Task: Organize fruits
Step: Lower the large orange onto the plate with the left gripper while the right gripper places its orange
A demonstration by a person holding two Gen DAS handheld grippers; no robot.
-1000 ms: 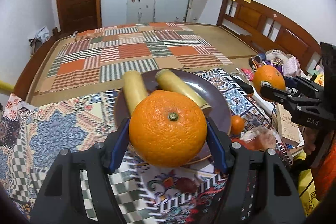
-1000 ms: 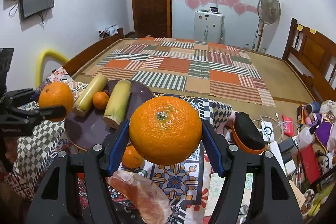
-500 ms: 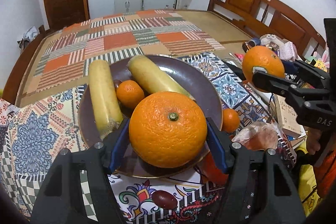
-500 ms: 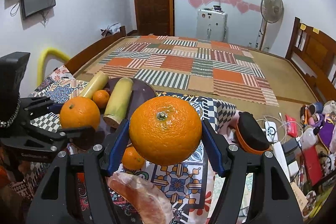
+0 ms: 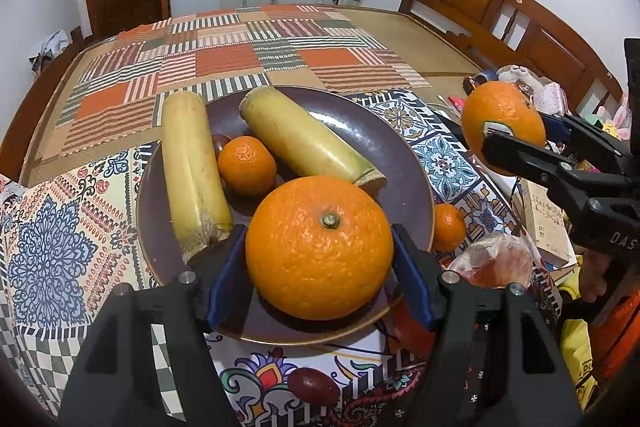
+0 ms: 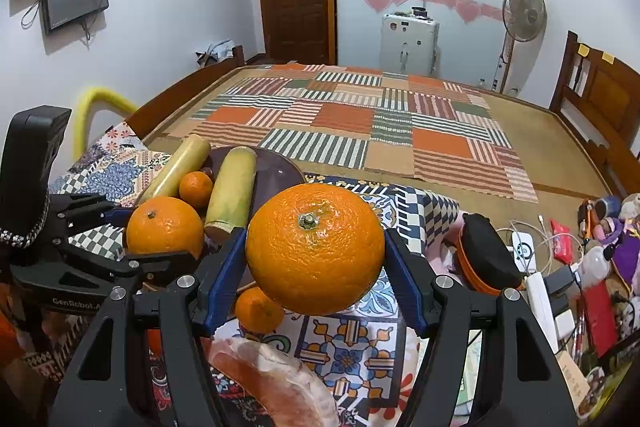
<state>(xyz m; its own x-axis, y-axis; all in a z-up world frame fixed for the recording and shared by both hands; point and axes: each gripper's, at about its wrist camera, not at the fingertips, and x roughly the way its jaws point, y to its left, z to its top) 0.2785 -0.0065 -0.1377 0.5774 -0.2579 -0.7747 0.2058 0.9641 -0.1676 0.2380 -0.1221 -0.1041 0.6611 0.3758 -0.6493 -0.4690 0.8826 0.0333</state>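
My left gripper (image 5: 319,249) is shut on a large orange (image 5: 319,247), held low over the near part of a dark purple plate (image 5: 380,143). On the plate lie two yellow-green cane pieces (image 5: 188,167) (image 5: 304,139), a small mandarin (image 5: 247,165) and a dark date. My right gripper (image 6: 314,251) is shut on a second large orange (image 6: 314,247), held above the patterned cloth to the right of the plate (image 6: 276,169). In the right wrist view the left gripper's orange (image 6: 164,227) shows at the plate's near edge.
Loose on the patterned cloth (image 5: 52,227) lie a small mandarin (image 5: 448,227), a wrapped pink pomelo piece (image 6: 276,375), another mandarin (image 6: 258,309) and a dark date (image 5: 314,385). Clutter of cables, a box and toys (image 6: 560,267) crowds the right side. A bed with a striped mat (image 6: 360,123) lies beyond.
My left gripper has come forward and down with its orange, so the plate now lies right under it. The right gripper with its orange has stayed in place.
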